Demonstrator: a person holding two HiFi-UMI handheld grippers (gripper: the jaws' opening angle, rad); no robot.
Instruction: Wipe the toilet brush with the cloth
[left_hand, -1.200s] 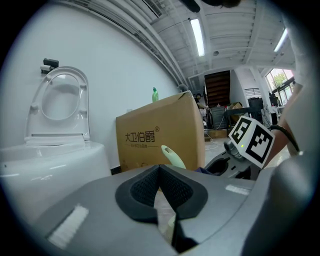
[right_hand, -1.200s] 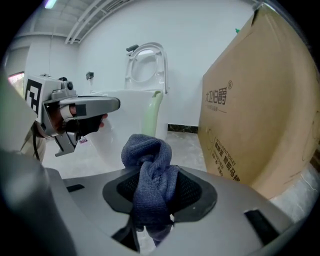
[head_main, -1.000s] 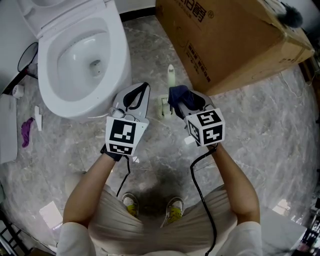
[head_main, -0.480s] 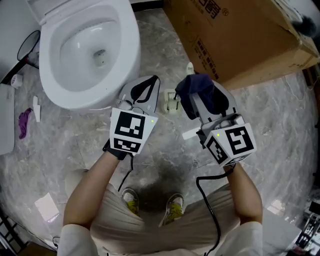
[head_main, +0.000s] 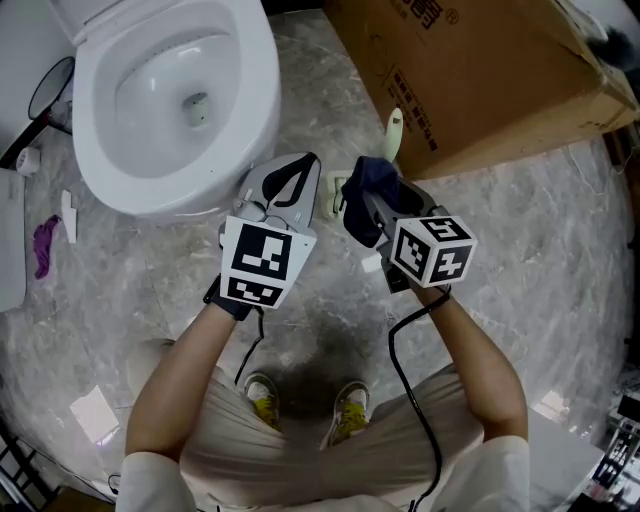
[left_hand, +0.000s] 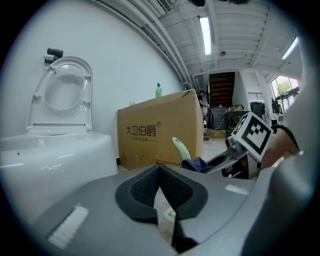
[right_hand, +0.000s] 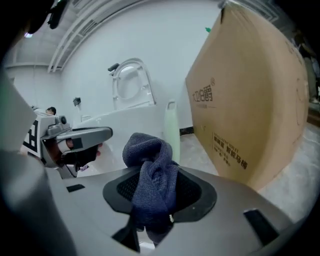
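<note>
The toilet brush's pale green handle (head_main: 395, 128) stands up from its holder (head_main: 337, 191) on the marble floor, between the toilet and the box. My right gripper (head_main: 364, 203) is shut on a dark blue cloth (head_main: 372, 185), which bunches over its jaws just right of the holder. The same cloth (right_hand: 152, 175) fills the right gripper view, with the handle (right_hand: 171, 131) straight behind it. My left gripper (head_main: 306, 167) sits just left of the holder, its jaws closed together and holding nothing. The left gripper view shows the handle (left_hand: 180, 148) and cloth (left_hand: 197, 164) ahead.
A white toilet (head_main: 150, 100) with its lid raised is at the upper left. A big cardboard box (head_main: 500, 70) takes the upper right. A purple scrap (head_main: 45, 247) and white bits lie by the left wall. The person's shoes (head_main: 348, 416) stand below the grippers.
My right gripper swung out right with the cloth, then came back left and forward beside the brush holder. My left gripper has stayed close to the holder.
</note>
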